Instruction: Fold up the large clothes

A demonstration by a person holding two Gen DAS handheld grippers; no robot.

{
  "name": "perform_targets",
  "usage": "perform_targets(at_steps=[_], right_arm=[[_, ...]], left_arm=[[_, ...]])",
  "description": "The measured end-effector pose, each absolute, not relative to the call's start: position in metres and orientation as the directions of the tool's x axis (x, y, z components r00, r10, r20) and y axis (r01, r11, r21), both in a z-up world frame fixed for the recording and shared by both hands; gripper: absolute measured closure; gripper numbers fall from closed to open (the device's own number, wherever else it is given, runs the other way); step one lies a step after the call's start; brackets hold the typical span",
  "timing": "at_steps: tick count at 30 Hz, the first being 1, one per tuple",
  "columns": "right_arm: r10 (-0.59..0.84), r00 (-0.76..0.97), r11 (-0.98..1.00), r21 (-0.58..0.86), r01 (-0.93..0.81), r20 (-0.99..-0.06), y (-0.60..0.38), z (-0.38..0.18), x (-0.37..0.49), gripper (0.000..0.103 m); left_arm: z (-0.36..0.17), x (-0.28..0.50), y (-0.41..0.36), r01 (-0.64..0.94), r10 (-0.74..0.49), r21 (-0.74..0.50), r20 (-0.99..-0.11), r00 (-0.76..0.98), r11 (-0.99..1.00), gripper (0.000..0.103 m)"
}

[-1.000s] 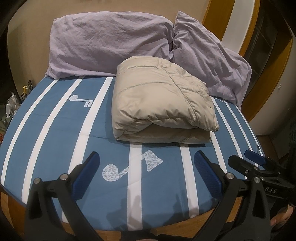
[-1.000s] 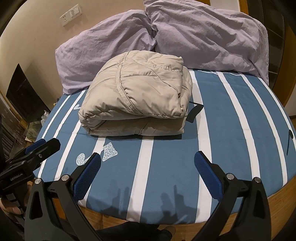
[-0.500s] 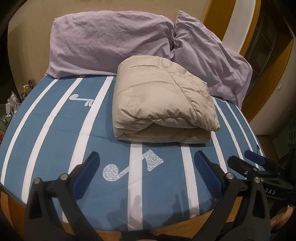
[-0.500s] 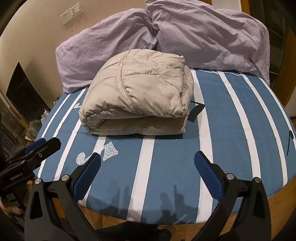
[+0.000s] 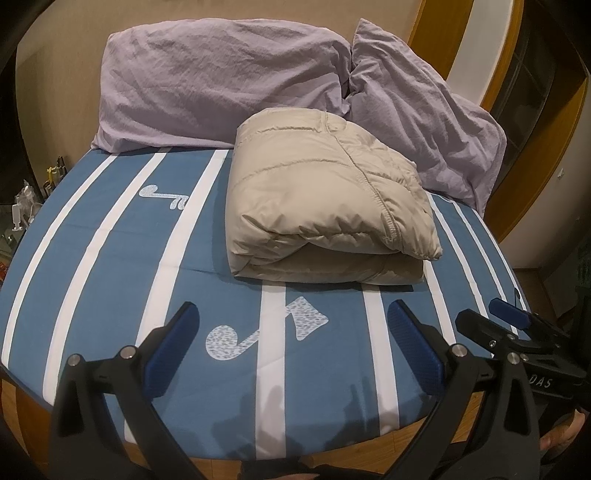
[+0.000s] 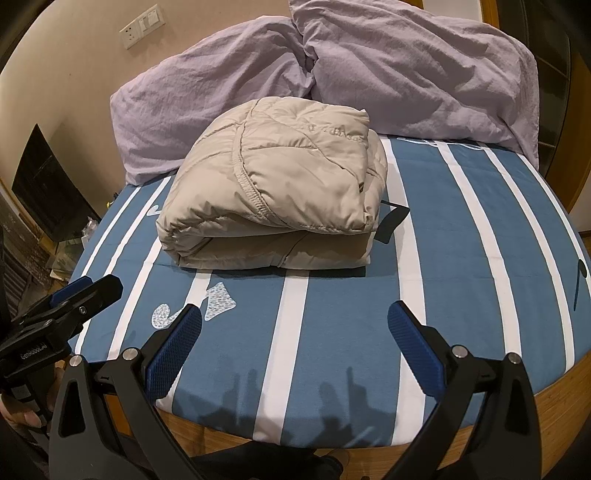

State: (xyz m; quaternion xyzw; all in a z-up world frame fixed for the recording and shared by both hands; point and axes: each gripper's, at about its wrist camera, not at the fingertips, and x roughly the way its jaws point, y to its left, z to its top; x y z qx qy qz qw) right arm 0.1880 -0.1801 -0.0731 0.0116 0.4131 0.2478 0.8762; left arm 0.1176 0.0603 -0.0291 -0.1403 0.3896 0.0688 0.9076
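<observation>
A beige puffer jacket (image 5: 325, 199) lies folded into a thick bundle on the blue and white striped bed sheet (image 5: 110, 266); it also shows in the right wrist view (image 6: 277, 192). A black strap (image 6: 391, 221) pokes out at its right side. My left gripper (image 5: 291, 332) is open and empty, held over the bed's near edge, short of the jacket. My right gripper (image 6: 295, 332) is open and empty too, also near the front edge. Each gripper shows at the side of the other's view: the right gripper (image 5: 509, 328) and the left gripper (image 6: 74, 295).
Two lilac pillows (image 5: 221, 81) (image 5: 424, 122) lean on the wall behind the jacket. The wooden bed frame (image 6: 554, 398) runs under the sheet's front edge. A cluttered side table (image 5: 22, 206) stands at the left. A wall socket (image 6: 142, 26) is above the pillows.
Both views have shifted very slightly, so the jacket sits a little lower in frame. The jacket itself and both open grippers look unchanged.
</observation>
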Motion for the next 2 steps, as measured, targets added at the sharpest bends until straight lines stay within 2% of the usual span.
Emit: perform_targets(at_steps=[2], right_arm=[[0.444,0.536,0.877,0.225,-0.425,-0.718,-0.1804,-0.0730,0.1881,0.001]], left_arm=[[-0.0286,0.1173,0.0607,-0.233,0.015,-0.202,-0.726,0.688,0.951,0.002]])
